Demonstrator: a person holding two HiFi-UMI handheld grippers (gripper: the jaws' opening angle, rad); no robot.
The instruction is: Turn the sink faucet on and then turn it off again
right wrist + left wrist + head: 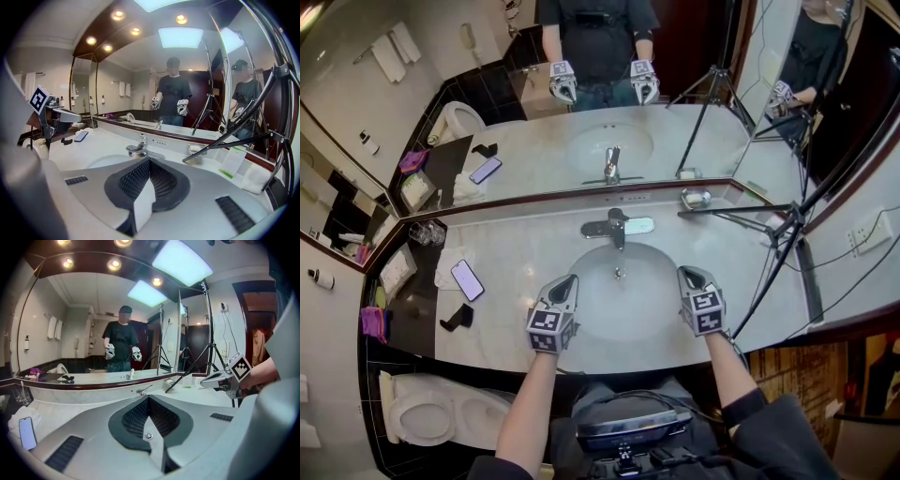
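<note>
Head view shows the chrome faucet (617, 227) in the middle of the back edge of the marble worktop (525, 253), directly under the mirror (544, 150). Its spout reaches over the back rim of the oval sink basin (619, 295). Both grippers hover above the front part of the basin, apart from the faucet and pointing toward it. The left gripper (567, 280) is over the front left rim and the right gripper (687, 274) is over the front right rim, with the drain between them.

In the left gripper view the two jaws are pressed together with nothing between them. The faucet (143, 390) appears small just beyond their tips. In the right gripper view the jaws are also closed and empty, and the faucet (138, 148) stands beyond them, a little to the left.

On the left part of the worktop a smartphone (468, 279) lies partly on a white cloth (442, 270). A small black object (457, 319) lies near the front left corner, and drinking glasses (427, 232) stand at the back left corner. On the right side a soap dish (696, 198) sits at the back edge. The legs of a black tripod (736, 211) stretch over the right part of the worktop. Lower, beside the left end of the worktop, is a white toilet (431, 412). The mirror reflects the person holding both grippers.
</note>
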